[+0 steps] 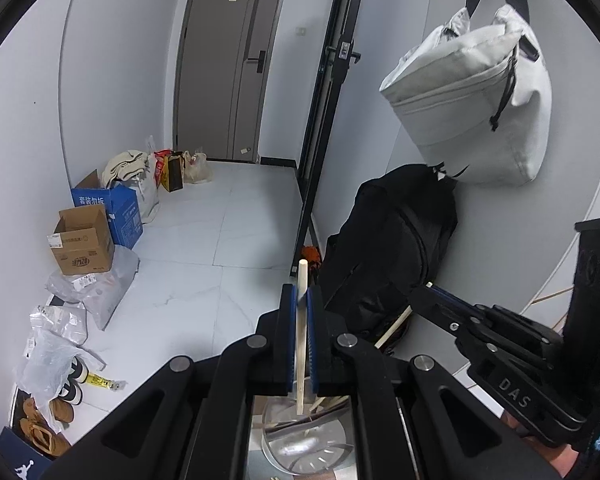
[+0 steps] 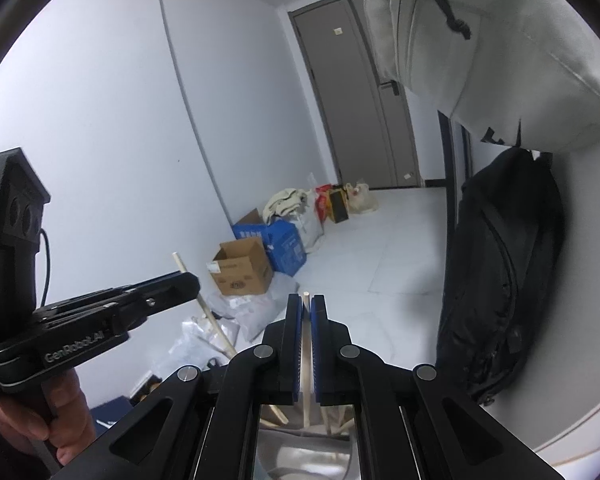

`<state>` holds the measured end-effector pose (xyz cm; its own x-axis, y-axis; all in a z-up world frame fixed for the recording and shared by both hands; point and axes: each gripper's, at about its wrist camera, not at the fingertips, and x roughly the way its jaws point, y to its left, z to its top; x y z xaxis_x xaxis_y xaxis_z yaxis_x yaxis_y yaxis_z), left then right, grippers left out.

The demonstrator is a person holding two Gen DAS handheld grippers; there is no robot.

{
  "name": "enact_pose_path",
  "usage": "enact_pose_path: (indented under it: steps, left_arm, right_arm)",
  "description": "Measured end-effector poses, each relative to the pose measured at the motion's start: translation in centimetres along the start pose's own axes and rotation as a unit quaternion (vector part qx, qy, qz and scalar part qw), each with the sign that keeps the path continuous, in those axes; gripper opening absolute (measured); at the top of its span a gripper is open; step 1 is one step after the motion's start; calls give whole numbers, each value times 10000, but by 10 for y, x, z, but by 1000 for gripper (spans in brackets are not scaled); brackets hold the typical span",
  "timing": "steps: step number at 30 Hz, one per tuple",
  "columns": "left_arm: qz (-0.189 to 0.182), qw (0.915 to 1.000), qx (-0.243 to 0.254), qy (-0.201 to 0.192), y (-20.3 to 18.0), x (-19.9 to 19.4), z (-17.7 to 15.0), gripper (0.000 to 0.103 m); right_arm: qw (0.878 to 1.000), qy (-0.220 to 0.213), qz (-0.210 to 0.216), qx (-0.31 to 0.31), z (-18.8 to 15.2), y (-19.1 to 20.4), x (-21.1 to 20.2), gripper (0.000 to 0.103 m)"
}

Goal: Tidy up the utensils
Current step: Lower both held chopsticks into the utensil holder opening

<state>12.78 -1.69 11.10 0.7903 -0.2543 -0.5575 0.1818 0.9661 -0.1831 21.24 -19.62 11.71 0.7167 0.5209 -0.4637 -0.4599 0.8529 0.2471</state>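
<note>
A pale wooden chopstick stands nearly upright, clamped between the blue pads of the left tongs, which are closed tight on it; its top pokes above the fingertips and its lower end dips into a clear glass container directly below. A second chopstick is pinched the same way in the right tongs, also closed on it, over the same glass holder, where more pale sticks lean inside. In the right wrist view the left tongs appear at the left edge, held by a person's hand. Beyond lies a white tiled floor. Cardboard boxes, a blue box and plastic bags sit along the left wall. A grey door closes the far end. On the right wall hangs a light grey bag, with a black backpack below it.
</note>
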Motion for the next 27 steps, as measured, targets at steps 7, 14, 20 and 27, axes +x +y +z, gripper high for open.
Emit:
enact_pose_path:
  steps: [7, 14, 20, 27]
  left_arm:
    - [-49, 9999, -11, 158, 1, 19, -5, 1]
    - [-113, 9995, 49, 281, 0, 31, -14, 1]
    - [-218, 9986, 249, 405, -1, 41, -23, 1]
    - [-442, 9965, 353, 621, 1, 48, -38, 1]
  right_arm:
    - [9998, 132, -7, -125, -6, -2, 13, 4]
    - [9995, 275, 67, -166, -13, -3, 22, 4]
    - [9985, 482, 164, -202, -25, -3, 36, 4]
    - [9975, 673, 149, -178, -44, -7, 42, 4]
